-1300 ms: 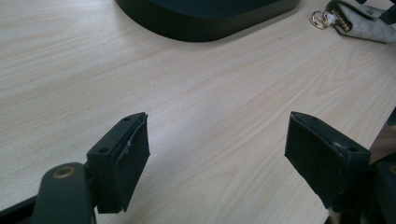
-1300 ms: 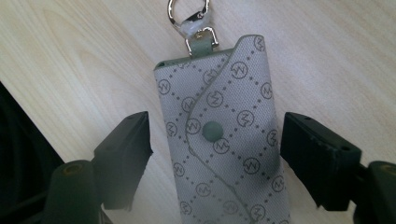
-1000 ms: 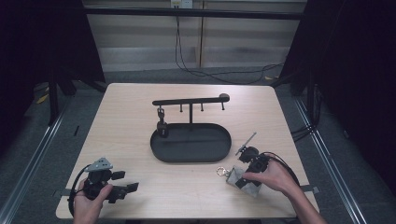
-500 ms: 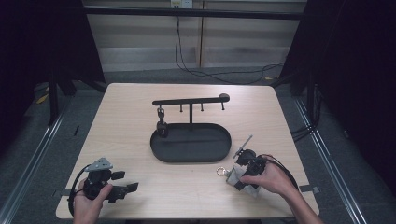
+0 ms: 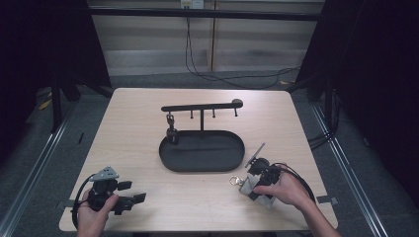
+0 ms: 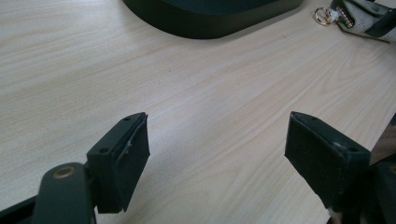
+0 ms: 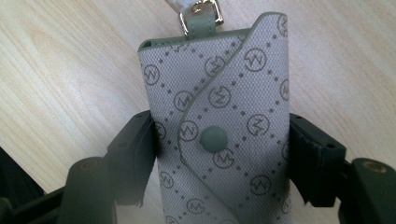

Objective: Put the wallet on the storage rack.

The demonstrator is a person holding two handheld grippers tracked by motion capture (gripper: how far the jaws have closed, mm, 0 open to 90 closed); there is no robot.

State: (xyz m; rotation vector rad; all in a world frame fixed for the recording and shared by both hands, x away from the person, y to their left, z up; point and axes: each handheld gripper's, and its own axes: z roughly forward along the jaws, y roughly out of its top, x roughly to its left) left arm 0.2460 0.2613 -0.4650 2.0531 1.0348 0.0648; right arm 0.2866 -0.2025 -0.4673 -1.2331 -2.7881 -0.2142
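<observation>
The wooden table (image 5: 138, 123), pale and light-grained, stands on a grey floor (image 5: 49, 143) with dark curtains (image 5: 44, 39) at both sides and a light panelled wall (image 5: 153, 44) behind, down which a black cable (image 5: 190, 49) trails to the floor.

The landmark is the black oval tray (image 5: 201, 151) near the table's middle. From its far rim rises a thin post carrying a black hanger bar (image 5: 202, 105) with small pegs; a small dark clip-like piece (image 5: 171, 129) hangs from the peg at the bar's left end, just over the tray's left end.

Near and to the right of the tray, a person's right hand (image 5: 284, 190) holds the right gripper (image 5: 253, 183) low over the table. Its jaws are clamped on the two long sides of a grey fabric key pouch (image 7: 219, 135). The pouch is printed with a diamond lattice of dots and ringed monograms, has a slanted flap closed by a round grey snap (image 7: 214, 139), and ends in a green tab with a gold buckle (image 7: 201, 14). A gold ring (image 5: 233, 180) at that end lies on the wood just beside the tray's near right rim.

Well off to the tray's near left, the left hand (image 5: 91, 212) holds the left gripper (image 5: 133, 195), its jaws spread wide with nothing but bare wood between them. In the left gripper view the tray's rim (image 6: 205, 18) shows ahead, the ring to its right.
</observation>
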